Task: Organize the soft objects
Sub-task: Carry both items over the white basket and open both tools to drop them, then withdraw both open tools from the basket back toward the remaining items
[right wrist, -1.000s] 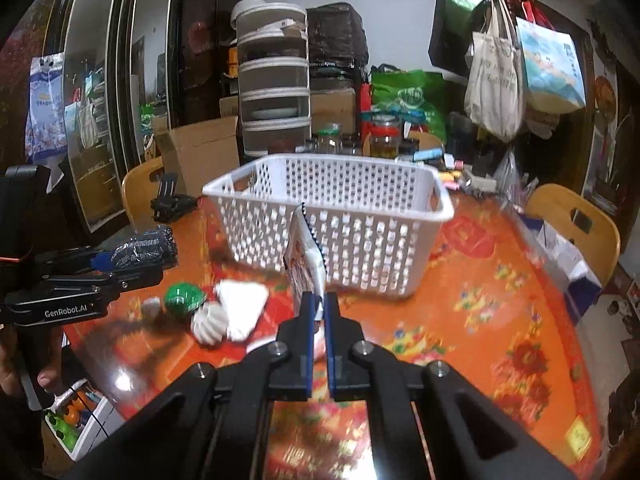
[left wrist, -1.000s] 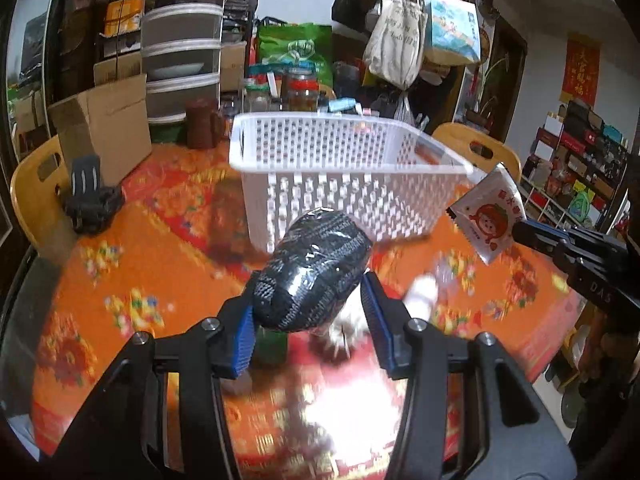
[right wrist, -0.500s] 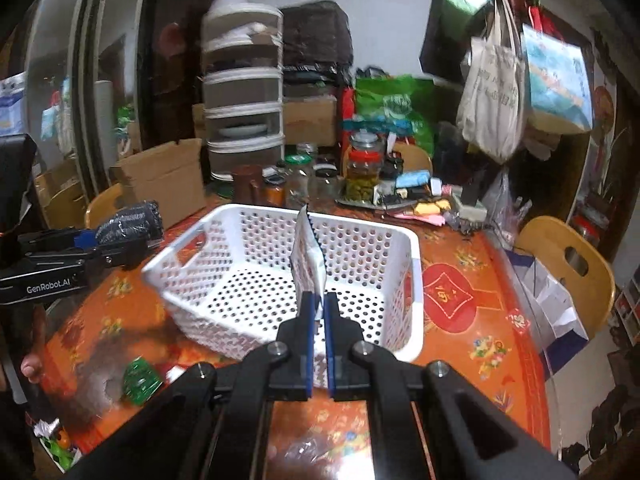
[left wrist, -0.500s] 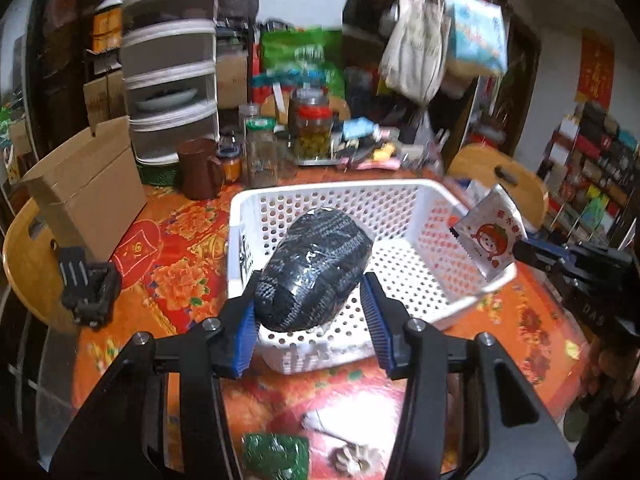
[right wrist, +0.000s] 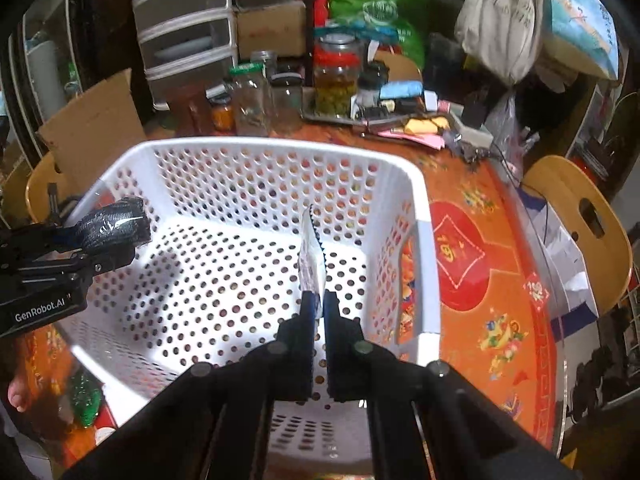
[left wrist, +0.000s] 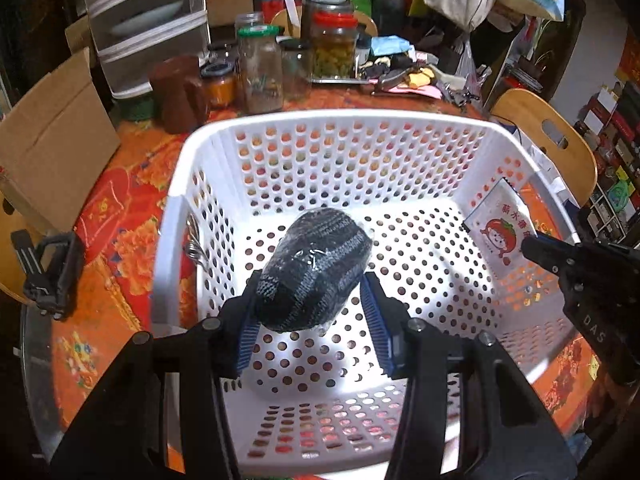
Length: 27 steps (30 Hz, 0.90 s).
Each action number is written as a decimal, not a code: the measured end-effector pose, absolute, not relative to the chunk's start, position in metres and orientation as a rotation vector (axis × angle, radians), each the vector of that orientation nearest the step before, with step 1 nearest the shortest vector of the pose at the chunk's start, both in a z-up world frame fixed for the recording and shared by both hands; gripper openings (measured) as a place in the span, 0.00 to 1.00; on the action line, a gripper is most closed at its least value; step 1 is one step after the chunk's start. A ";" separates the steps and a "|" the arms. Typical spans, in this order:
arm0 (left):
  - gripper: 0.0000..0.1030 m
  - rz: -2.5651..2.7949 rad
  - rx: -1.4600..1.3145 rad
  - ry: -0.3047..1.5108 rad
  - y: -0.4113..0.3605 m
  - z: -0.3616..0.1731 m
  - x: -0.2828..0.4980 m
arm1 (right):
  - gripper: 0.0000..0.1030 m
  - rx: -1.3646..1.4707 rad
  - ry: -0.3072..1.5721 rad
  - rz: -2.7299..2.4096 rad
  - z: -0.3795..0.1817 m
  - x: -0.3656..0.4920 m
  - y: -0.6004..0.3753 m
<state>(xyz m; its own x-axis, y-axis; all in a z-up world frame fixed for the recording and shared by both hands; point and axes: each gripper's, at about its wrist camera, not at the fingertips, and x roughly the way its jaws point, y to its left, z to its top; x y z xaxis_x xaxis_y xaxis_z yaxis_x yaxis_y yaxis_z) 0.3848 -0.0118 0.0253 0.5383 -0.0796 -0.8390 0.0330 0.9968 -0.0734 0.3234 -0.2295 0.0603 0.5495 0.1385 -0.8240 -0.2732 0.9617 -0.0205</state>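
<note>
Both fingers clamped: left gripper (left wrist: 310, 312) dark bundle (left wrist: 314, 268), right gripper (right wrist: 318, 312) sachet (right wrist: 310, 256)

A dark grey knitted bundle (left wrist: 314, 270), striped and wrapped in clear shiny film, is rounded and lies tilted, held above the floor of the white perforated basket (left wrist: 360, 160). The basket stands upright on the bench, open side up, near the bench's far edge. A flat white snack packet (left wrist: 502, 232) with a red cartoon face hangs upright over the basket's right side.
</note>
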 end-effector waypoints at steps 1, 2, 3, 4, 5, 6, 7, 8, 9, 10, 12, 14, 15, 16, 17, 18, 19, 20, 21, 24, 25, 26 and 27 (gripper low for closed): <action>0.44 -0.057 -0.039 0.993 -0.013 0.025 0.385 | 0.03 -0.153 0.967 0.248 0.058 0.324 -0.228; 0.44 -0.056 -0.033 0.992 -0.014 0.024 0.386 | 0.03 -0.153 0.974 0.252 0.055 0.325 -0.227; 0.45 -0.059 -0.034 0.990 -0.014 0.024 0.385 | 0.03 -0.156 0.977 0.251 0.053 0.325 -0.226; 0.47 -0.065 -0.039 0.988 -0.013 0.025 0.384 | 0.03 -0.163 0.978 0.249 0.052 0.325 -0.225; 0.52 -0.068 -0.045 0.981 -0.011 0.027 0.383 | 0.03 -0.169 0.981 0.245 0.050 0.325 -0.224; 0.56 -0.067 -0.045 0.974 -0.010 0.028 0.382 | 0.03 -0.169 0.982 0.245 0.049 0.325 -0.225; 0.66 -0.066 -0.044 0.963 -0.011 0.030 0.382 | 0.03 -0.164 0.979 0.247 0.049 0.325 -0.225; 0.73 -0.069 -0.044 0.950 -0.009 0.032 0.379 | 0.04 -0.158 0.977 0.247 0.050 0.325 -0.225; 0.75 -0.071 -0.045 0.938 -0.009 0.034 0.378 | 0.05 -0.152 0.972 0.248 0.051 0.324 -0.226; 0.79 -0.075 -0.048 0.927 -0.008 0.037 0.375 | 0.07 -0.149 0.966 0.251 0.052 0.323 -0.226; 0.84 -0.083 -0.051 0.903 -0.007 0.044 0.369 | 0.24 -0.149 0.949 0.257 0.056 0.319 -0.226; 0.93 -0.079 -0.043 0.864 -0.005 0.055 0.359 | 0.48 -0.149 0.935 0.256 0.061 0.316 -0.226; 0.96 -0.077 -0.042 0.847 -0.004 0.060 0.354 | 0.60 -0.144 0.916 0.257 0.066 0.312 -0.228; 1.00 -0.075 -0.042 0.824 -0.002 0.067 0.347 | 0.63 -0.143 0.903 0.255 0.069 0.310 -0.229; 1.00 -0.075 -0.042 0.812 0.000 0.071 0.344 | 0.65 -0.138 0.888 0.255 0.073 0.306 -0.230; 1.00 -0.075 -0.040 0.798 0.002 0.076 0.337 | 0.69 -0.128 0.876 0.260 0.078 0.302 -0.232; 1.00 -0.071 -0.038 0.791 0.004 0.080 0.333 | 0.72 -0.121 0.867 0.262 0.082 0.297 -0.234; 1.00 -0.063 -0.038 0.781 0.007 0.085 0.326 | 0.80 -0.116 0.856 0.263 0.086 0.293 -0.236; 1.00 -0.063 -0.036 0.770 0.009 0.090 0.319 | 0.86 -0.115 0.835 0.258 0.091 0.286 -0.237; 1.00 -0.058 -0.023 0.750 0.011 0.101 0.301 | 0.93 -0.108 0.799 0.249 0.101 0.273 -0.242; 1.00 -0.061 -0.023 0.743 0.011 0.104 0.294 | 0.93 -0.100 0.794 0.250 0.104 0.270 -0.244; 1.00 -0.067 -0.023 0.732 0.012 0.109 0.284 | 0.94 -0.093 0.785 0.252 0.107 0.264 -0.245; 1.00 -0.067 -0.020 0.725 0.013 0.112 0.276 | 0.94 -0.092 0.776 0.254 0.111 0.258 -0.247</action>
